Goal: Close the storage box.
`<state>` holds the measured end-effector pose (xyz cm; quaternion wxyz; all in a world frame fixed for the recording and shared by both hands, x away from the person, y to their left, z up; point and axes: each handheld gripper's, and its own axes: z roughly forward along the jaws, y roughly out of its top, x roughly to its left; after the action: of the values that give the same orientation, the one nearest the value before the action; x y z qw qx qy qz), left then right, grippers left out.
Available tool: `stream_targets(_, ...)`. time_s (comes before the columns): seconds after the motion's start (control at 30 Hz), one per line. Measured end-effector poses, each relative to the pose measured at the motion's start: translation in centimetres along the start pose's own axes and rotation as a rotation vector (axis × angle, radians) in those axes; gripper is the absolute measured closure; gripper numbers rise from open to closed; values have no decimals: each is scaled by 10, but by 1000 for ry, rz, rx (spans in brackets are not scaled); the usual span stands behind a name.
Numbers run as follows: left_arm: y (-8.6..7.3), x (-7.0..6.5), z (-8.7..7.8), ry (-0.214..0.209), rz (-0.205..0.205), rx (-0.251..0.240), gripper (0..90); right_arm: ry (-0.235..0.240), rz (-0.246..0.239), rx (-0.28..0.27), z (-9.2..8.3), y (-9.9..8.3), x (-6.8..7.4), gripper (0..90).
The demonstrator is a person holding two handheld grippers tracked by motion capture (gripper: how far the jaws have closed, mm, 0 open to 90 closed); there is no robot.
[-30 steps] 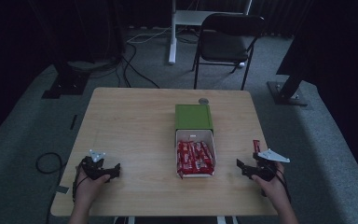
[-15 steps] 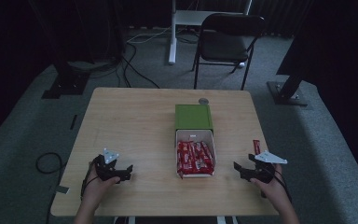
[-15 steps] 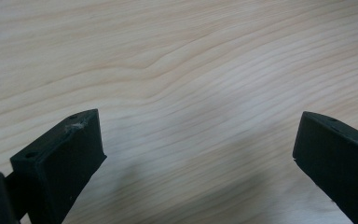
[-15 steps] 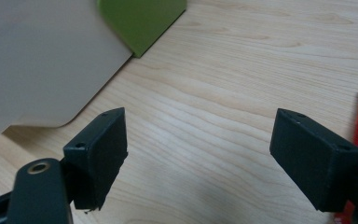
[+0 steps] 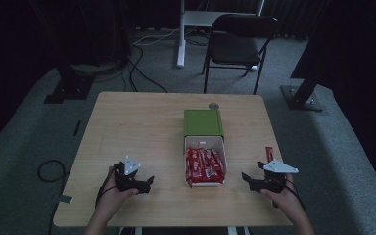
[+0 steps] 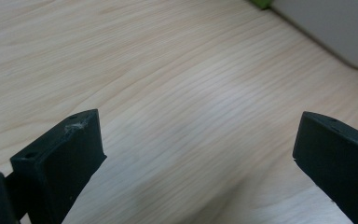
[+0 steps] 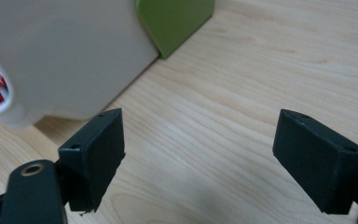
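A green box lies in the middle of the table, and its white tray is pulled out toward me with several red bars inside. My left gripper is open, left of the tray near the front edge, pointing right at it. Bare wood lies between its jaws, and the tray's white wall is ahead. My right gripper is open to the right of the tray, pointing left. Its jaws have just been opening, with nothing between them. The tray wall and green box are close ahead.
A single red bar lies by the table's right edge behind my right gripper. A small grey disc sits behind the green box. A dark chair stands beyond the table. Cables run over the floor.
My left gripper has moved right along the front of the table toward the tray and lifted a little. The right gripper has stayed where it was.
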<state>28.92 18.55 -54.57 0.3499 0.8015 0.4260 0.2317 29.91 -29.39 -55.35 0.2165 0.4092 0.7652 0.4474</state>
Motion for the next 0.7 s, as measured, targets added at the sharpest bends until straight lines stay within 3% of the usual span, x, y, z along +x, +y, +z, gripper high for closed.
stream_targets(0.23, 8, -17, 2, -52, 57, -19, 26, 19, -32, -10, -1, 4, 5, 124)
stream_targets(0.7, 25, -48, 4, -149, 171, -58, 25, 186, -85, -61, -9, 17, 28, 124)
